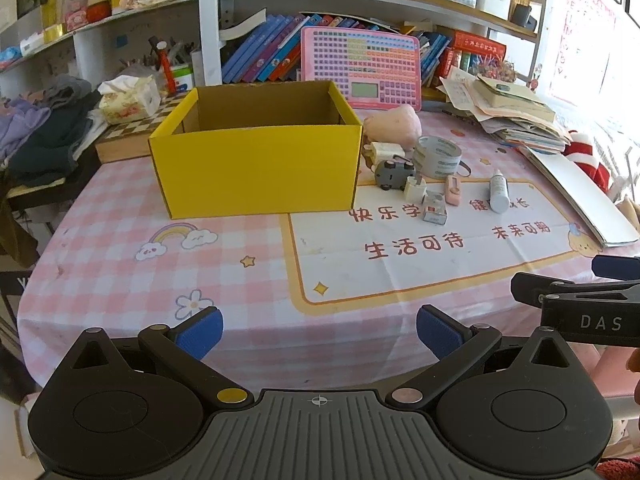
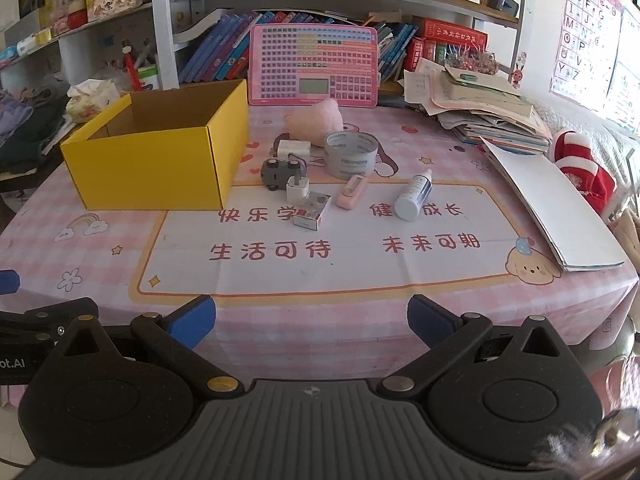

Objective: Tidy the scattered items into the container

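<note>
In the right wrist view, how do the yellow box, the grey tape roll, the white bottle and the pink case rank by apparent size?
1. yellow box, clearly largest
2. grey tape roll
3. white bottle
4. pink case, smallest

The bottle lies slightly nearer the camera than the tape, so that gap is uncertain.

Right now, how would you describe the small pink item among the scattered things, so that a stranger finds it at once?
Start at the yellow box on the pink checked tablecloth; the loose items lie to its right. In front of the grey tape roll, between a small grey carton and a white bottle lying on its side, rests the pink utility knife. It is the only flat, slim, pale pink piece there.
</note>
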`<state>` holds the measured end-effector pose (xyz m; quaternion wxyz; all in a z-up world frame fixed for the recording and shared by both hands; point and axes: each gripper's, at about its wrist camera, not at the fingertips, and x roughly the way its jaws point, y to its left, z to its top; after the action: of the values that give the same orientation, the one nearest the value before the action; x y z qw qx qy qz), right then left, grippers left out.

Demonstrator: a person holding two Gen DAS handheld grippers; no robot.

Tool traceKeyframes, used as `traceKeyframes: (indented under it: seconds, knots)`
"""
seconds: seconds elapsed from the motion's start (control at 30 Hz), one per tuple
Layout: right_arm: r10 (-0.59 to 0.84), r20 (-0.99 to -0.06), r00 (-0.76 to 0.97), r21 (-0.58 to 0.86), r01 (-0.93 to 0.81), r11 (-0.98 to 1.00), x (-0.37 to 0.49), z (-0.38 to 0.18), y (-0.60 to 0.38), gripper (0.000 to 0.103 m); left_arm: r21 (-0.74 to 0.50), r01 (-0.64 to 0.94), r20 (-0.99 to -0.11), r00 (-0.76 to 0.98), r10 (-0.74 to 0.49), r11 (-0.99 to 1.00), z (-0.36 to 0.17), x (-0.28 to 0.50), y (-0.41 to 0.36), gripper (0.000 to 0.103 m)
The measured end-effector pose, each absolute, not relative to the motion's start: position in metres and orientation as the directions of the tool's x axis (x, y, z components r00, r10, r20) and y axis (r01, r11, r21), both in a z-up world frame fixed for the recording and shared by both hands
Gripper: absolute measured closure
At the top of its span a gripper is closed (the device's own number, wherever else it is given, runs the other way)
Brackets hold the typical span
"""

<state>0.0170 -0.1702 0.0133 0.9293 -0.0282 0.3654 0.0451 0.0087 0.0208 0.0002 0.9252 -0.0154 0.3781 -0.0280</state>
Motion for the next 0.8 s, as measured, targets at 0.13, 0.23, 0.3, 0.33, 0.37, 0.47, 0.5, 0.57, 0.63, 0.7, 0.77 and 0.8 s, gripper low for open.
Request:
traceKeyframes:
  seconds: [0.13,0.23,0.3,0.33,0.37,0.47,0.5,0.57,0.63,0.7,0.77,0.8]
  knots:
    - [0.066,-0.683,0.727,-0.02,-0.109,0.994,0.016,0.013,-0.17,0.0,-0.051,0.032,-0.7,0.712,-0.058,0.998,0.0,0.006,0.023,0.0]
    - [0.066,-0.684,0.727,-0.017,-0.106,0.994,0.014,0.013,-0.17,0.0,-0.051,0.03,-0.697,0.715,-0.057,0.998,0.0,0.004,0.024,0.0]
    - [0.059,-0.683,0.728,-0.013,-0.093,0.996,0.013,0.013,-0.171,0.0,-0.051,0.032,-0.693,0.718,-0.058,0.998,0.001,0.003,0.023,0.0]
    - [0.055,-0.682,0.729,-0.01,-0.085,0.996,0.013,0.014,-0.172,0.0,-0.05,0.035,-0.689,0.722,-0.06,0.998,0.002,0.003,0.022,0.0]
    - [0.049,-0.679,0.732,-0.008,-0.075,0.997,0.012,0.015,-0.174,0.0,-0.049,0.043,-0.681,0.73,-0.065,0.998,0.004,0.002,0.021,0.0]
    - [0.042,-0.668,0.743,0.0,-0.056,0.998,0.012,0.017,-0.179,0.002,-0.044,0.068,-0.657,0.749,-0.081,0.997,0.007,0.001,0.017,0.001]
    - [0.039,-0.666,0.745,-0.001,-0.053,0.999,0.012,0.017,-0.18,0.002,-0.042,0.076,-0.65,0.755,-0.085,0.996,0.008,0.001,0.015,0.001]
    - [0.038,-0.664,0.746,0.0,-0.051,0.999,0.013,0.017,-0.183,0.003,-0.045,0.089,-0.642,0.76,-0.097,0.995,0.009,0.003,0.012,0.001]
    - [0.037,-0.662,0.748,0.002,-0.048,0.999,0.015,0.017,-0.185,0.005,-0.047,0.101,-0.64,0.761,-0.108,0.994,0.01,0.006,0.009,0.001]
    - [0.033,-0.662,0.749,0.004,-0.04,0.999,0.018,0.017,-0.189,0.006,-0.05,0.112,-0.639,0.76,-0.117,0.993,0.009,0.009,0.006,0.002]
    - [0.03,-0.662,0.749,0.007,-0.034,0.999,0.022,0.017,-0.192,0.007,-0.053,0.124,-0.64,0.757,-0.129,0.991,0.007,0.013,0.003,0.004]
    - [0.028,-0.663,0.748,0.009,-0.03,1.0,0.024,0.016,-0.194,0.009,-0.055,0.129,-0.641,0.756,-0.134,0.99,0.006,0.015,0.001,0.005]
